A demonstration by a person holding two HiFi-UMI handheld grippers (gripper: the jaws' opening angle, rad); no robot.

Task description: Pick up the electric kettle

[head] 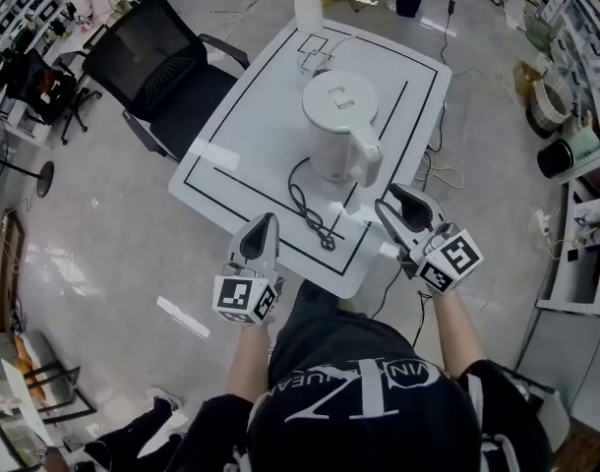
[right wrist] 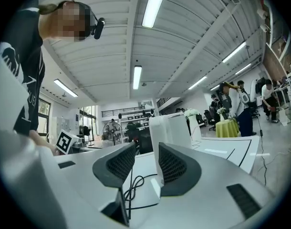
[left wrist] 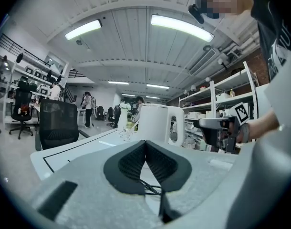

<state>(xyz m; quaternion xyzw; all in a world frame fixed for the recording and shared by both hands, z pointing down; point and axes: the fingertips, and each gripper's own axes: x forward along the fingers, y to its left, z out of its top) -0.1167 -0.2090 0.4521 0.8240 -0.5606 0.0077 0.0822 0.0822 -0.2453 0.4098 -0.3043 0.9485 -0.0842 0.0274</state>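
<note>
Right hand-held gripper [head: 403, 205] hovers at the near-right corner of the surface [head: 251, 116]. Its jaws are apart w/ nothing btwn them, so it's released, and the electric kettle [head: 339, 126] is lined up ahead thru the gap. Left hand-held gripper [head: 264, 229] sits at the near edge, jaws pinched together on nothing: clenched & empty.

Kettle stands upright mid-surface inside the black-lined rectangle, lid [head: 337, 96] on. Its handle [head: 367, 155] is turned toward the person & a bit right, i.e. toward the right gripper. A black cord [head: 310, 209] lies in a loose coil on the surface btwn the kettle and the left gripper.

Handling, as a guess: the body is hard, smooth plastic, prob. too wide & slick for these jaws, so the loop handle is the spot. It's stiff and won't give. Weight depends on the water inside, which can't be told w/ the lid on. If full, it'll hang heavy off the handle & want to tip, so grip squarely, high near the top bend. The cord may drag if it's attached.
</note>
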